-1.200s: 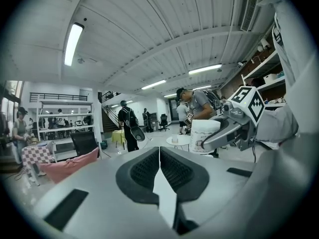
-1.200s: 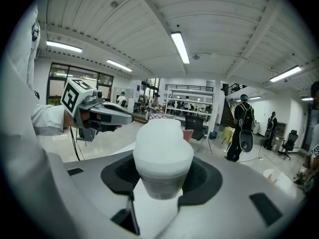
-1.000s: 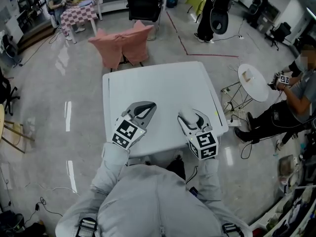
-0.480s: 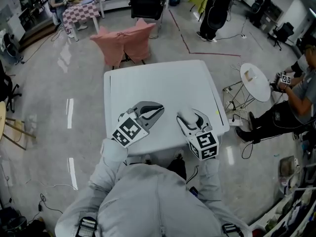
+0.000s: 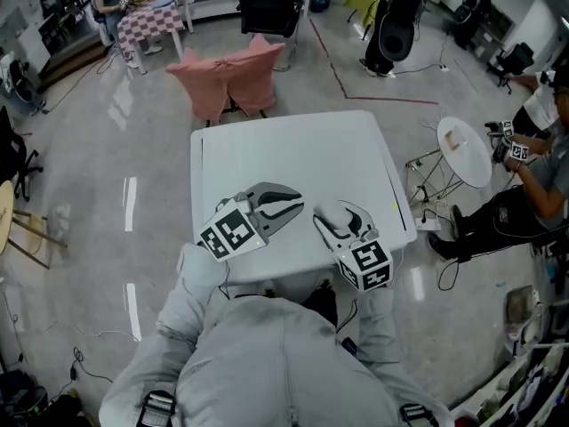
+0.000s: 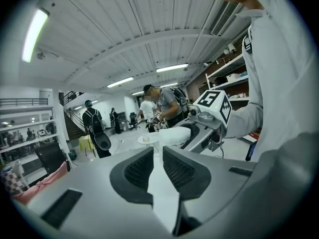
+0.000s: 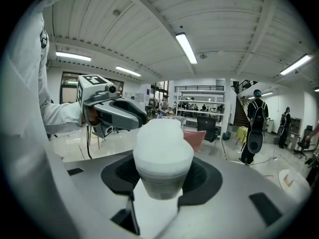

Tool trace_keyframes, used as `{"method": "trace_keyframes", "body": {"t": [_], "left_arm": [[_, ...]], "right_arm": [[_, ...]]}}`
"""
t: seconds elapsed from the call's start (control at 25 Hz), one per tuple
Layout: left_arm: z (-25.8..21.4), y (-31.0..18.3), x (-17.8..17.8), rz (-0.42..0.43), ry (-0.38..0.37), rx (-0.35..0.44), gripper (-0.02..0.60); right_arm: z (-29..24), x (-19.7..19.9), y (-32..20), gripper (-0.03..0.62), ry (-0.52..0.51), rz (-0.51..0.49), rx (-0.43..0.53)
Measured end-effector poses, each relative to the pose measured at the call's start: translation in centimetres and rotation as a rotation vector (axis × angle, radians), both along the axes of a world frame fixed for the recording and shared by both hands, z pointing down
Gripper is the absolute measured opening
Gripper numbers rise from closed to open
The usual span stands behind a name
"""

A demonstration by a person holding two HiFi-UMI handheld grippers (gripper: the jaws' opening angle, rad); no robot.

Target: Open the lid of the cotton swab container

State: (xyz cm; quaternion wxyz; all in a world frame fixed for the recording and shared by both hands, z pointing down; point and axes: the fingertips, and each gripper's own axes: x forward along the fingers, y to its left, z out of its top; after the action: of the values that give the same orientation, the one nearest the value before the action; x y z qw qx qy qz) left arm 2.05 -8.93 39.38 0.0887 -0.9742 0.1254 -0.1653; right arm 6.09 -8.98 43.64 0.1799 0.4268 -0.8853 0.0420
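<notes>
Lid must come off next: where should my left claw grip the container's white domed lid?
Probably grip the white domed lid around its wide lower rim, coming from the left side; the right claw clamps the translucent body below. The left claw, empty, is opening.

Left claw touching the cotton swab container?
Apart. Left gripper view: the left claw is opening, nothing between its jaws; the cotton swab container sits beyond it, held in the right claw.

A white square table (image 5: 293, 149) stands on the glossy grey floor (image 5: 89, 238)
</notes>
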Motion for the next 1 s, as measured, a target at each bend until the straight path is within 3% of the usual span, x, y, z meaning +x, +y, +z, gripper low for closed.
{"method": "trace_keyframes", "body": {"t": [0.08, 0.32, 0.76, 1.0], "left_arm": [[-0.1, 0.3, 0.2, 0.027, -0.008, 0.007, 0.130], [0.3, 1.8, 0.5, 0.105, -0.017, 0.017, 0.193], [1.1, 1.6, 0.6, 0.163, -0.044, -0.022, 0.230], [1.6, 2.6, 1.0, 0.263, -0.060, -0.055, 0.238]], "right_arm": [[0.1, -0.3, 0.0, 0.227, -0.003, -0.024, -0.004], [0.5, -1.9, 0.8, 0.227, -0.023, -0.110, -0.021], [1.3, -3.9, 1.4, 0.227, -0.011, -0.237, -0.036], [2.1, -4.8, 1.6, 0.227, -0.003, -0.314, -0.058]]}}
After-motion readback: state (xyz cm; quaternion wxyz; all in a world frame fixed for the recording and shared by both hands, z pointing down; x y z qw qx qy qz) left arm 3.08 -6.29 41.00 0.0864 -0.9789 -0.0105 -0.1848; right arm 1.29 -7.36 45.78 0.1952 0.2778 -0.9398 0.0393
